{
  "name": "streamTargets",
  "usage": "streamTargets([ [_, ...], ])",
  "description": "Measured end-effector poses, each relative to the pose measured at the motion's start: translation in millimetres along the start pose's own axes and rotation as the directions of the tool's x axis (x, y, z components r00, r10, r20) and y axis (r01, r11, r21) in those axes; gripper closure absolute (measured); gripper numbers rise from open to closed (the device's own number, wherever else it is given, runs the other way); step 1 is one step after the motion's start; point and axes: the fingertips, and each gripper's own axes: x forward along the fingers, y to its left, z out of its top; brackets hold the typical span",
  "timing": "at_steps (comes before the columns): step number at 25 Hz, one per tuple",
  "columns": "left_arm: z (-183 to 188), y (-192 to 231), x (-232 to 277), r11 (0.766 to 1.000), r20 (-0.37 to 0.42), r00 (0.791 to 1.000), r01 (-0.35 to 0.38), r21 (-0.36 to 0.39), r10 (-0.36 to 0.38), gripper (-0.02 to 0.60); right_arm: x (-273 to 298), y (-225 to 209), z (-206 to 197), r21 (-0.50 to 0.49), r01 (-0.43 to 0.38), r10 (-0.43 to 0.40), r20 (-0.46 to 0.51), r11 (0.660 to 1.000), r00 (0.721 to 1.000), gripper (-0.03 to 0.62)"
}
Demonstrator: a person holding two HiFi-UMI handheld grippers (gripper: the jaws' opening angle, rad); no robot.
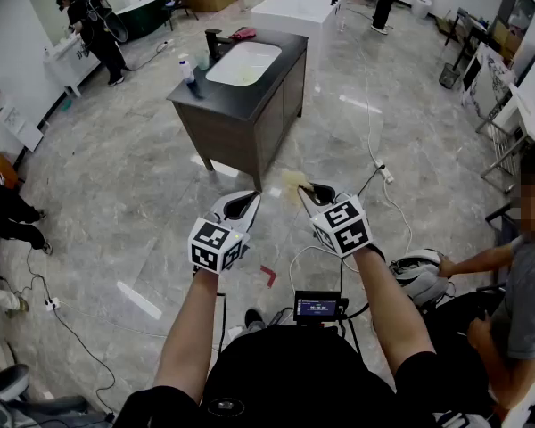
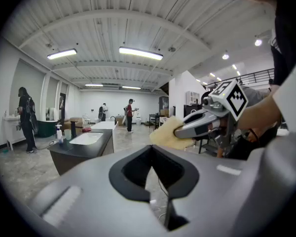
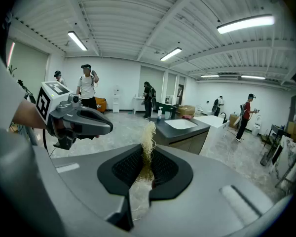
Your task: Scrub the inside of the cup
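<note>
In the lower middle of the head view, both tongs are held in the air over the marble floor (image 1: 116, 194), side by side and apart. The left tongs (image 1: 246, 201) are pressed together with nothing between them, as the left gripper view shows. The right tongs (image 1: 314, 192) are clamped on a pale yellow fibrous scrubbing pad (image 3: 148, 139), which sticks out past their tips. Well away, in the upper middle of the frame, stands a dark surface (image 1: 250, 101) with a white basin (image 1: 243, 63). On its left end, a small greenish cup (image 1: 202, 61), barely readable at this size, stands just beside a bottle (image 1: 187, 68).
</note>
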Motion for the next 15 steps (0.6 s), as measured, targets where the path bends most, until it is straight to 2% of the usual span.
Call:
streamTargets([
  [15,-2.9,0.6,-1.9,1.0,-0.011,1.0,-0.011,-0.012,0.011,0.581,-1.9,1.6,2.4,0.009,-0.017,0.017,0.01,1.0,1.0,0.551],
])
